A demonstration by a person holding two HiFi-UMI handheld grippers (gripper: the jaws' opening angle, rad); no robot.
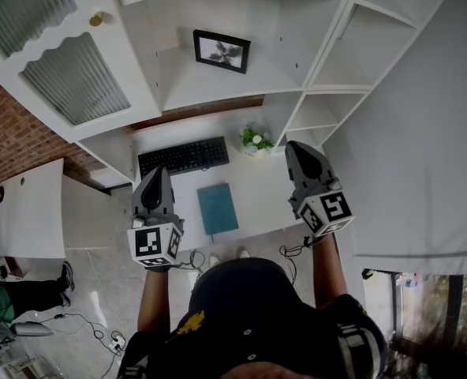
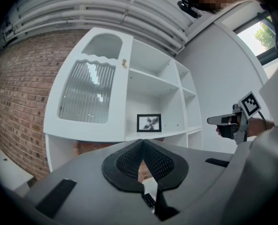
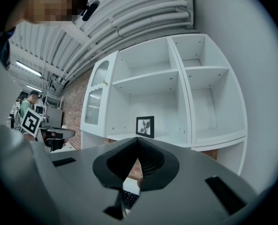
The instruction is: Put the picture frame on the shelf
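The black picture frame point(image 1: 222, 50) with a pale flower print stands upright on a white shelf point(image 1: 218, 93) of the wall unit, above the desk. The left gripper view has the frame point(image 2: 149, 123) straight ahead, and the right gripper view has the frame point(image 3: 145, 126) straight ahead too. My left gripper point(image 1: 159, 170) hangs over the desk's left front, shut and empty, its tips point(image 2: 142, 142) meeting. To the right, my right gripper point(image 1: 297, 144) is also shut with nothing in it, its tips point(image 3: 138, 138) together. Both grippers point level at the shelf unit and are well short of the frame.
On the white desk point(image 1: 265, 200) lie a black keyboard point(image 1: 183, 155) and a teal book point(image 1: 218, 208), with a small potted plant point(image 1: 255, 140) at the back. A cabinet door with ribbed glass point(image 1: 76, 77) stands left of the frame. Open shelf compartments point(image 1: 367, 46) lie to the right.
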